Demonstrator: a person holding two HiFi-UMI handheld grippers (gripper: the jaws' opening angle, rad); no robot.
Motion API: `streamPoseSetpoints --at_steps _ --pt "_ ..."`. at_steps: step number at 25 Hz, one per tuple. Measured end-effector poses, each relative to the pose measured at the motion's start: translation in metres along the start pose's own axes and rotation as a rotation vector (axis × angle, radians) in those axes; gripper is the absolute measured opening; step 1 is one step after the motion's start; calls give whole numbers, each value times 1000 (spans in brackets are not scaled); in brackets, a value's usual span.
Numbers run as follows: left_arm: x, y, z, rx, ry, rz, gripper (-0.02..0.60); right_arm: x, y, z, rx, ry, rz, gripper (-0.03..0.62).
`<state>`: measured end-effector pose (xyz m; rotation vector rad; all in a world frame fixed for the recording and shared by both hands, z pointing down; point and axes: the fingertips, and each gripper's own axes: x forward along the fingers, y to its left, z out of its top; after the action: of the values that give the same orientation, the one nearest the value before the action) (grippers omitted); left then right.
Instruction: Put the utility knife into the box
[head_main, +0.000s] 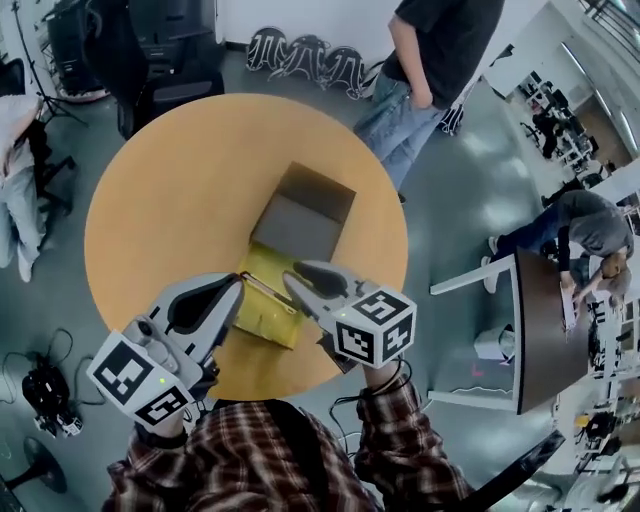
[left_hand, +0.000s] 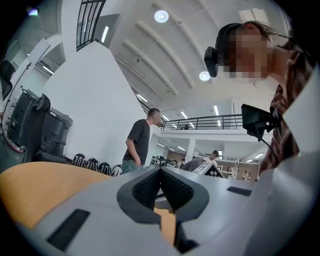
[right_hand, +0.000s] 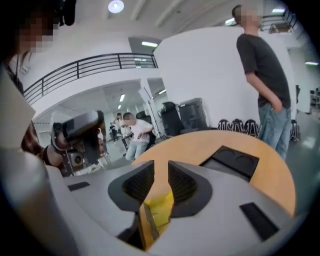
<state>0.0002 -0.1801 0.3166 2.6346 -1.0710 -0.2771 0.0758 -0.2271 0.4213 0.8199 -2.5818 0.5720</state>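
Note:
On the round orange table (head_main: 150, 200) lies an open box: a dark grey part (head_main: 300, 215) on the far side and a yellow part (head_main: 262, 310) on the near side. I cannot make out the utility knife in any view. My left gripper (head_main: 240, 284) hovers at the yellow part's left edge, tilted upward, with its jaws shut (left_hand: 160, 172) and nothing seen between them. Over the yellow part's right edge my right gripper (head_main: 291, 273) is open by a narrow gap (right_hand: 161, 167), with nothing between the pads. Beneath it show the yellow part (right_hand: 161, 210) and the dark grey part (right_hand: 230, 160).
A person in a black shirt and jeans (head_main: 420, 90) stands at the table's far right edge. Black chairs and equipment (head_main: 150, 60) stand behind the table. At the right is a white desk (head_main: 500, 320) with people near it. Cables and a device (head_main: 45, 395) lie on the floor at left.

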Motion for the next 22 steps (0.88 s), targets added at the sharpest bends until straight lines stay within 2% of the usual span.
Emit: streamPoseSetpoints --at_steps 4,9,16,22 --pt "23 -22 7 24 7 -67 11 -60 8 39 -25 -198 -110 43" --pt "41 -53 8 44 16 -142 11 -119 18 62 -36 -400 -261 15" --pt "47 -81 9 59 13 -192 11 -152 32 59 -9 -482 -301 12" --pt "42 -83 9 61 15 -190 11 -149 35 55 -1 -478 -302 12"
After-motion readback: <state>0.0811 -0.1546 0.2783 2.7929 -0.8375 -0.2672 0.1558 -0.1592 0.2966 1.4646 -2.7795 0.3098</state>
